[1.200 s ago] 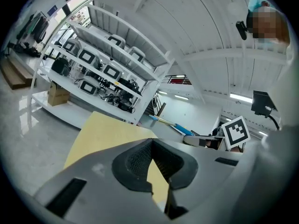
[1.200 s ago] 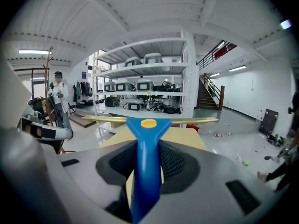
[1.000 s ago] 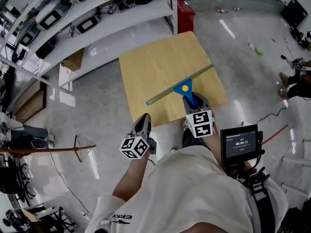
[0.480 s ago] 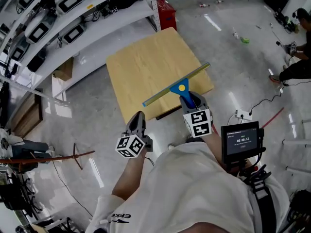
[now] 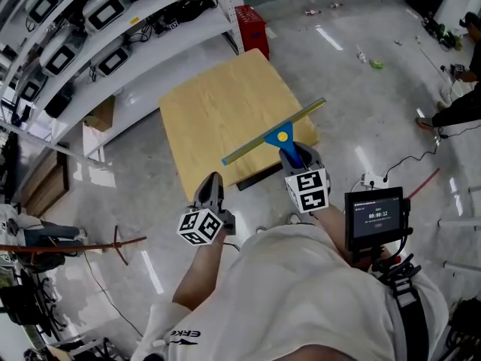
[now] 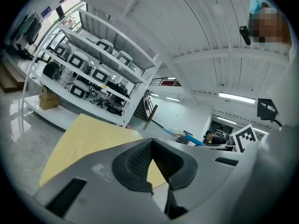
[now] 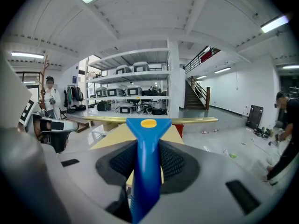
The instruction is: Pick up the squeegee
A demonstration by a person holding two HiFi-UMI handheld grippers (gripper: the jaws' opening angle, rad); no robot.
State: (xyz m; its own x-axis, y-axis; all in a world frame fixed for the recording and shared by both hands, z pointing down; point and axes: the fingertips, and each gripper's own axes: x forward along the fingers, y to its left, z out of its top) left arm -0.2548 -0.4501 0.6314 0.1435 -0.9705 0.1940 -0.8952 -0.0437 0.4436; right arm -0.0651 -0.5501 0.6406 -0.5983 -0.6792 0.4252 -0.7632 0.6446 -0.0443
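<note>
The squeegee (image 5: 279, 134) has a blue handle with a yellow dot and a long yellowish blade. It hangs over the near edge of the wooden table (image 5: 214, 107), blade slanting up to the right. My right gripper (image 5: 296, 156) is shut on its handle. In the right gripper view the blue handle (image 7: 147, 164) runs up between the two dark pads, with the blade (image 7: 191, 120) level across the top. My left gripper (image 5: 211, 182) hovers off the table's near-left corner. Its pads (image 6: 140, 160) meet at the tip with nothing between them.
White shelving (image 5: 113, 21) with boxed devices runs along the far left, and a red crate (image 5: 252, 19) sits by its end. A cardboard box (image 5: 100, 115) lies under the shelf. A person (image 5: 460, 105) is at the right edge. A small screen (image 5: 374, 216) hangs near my right arm.
The head view has shifted, so the table sits a little further left. The squeegee stays in my right gripper over the table's near edge. The left gripper has drifted slightly.
</note>
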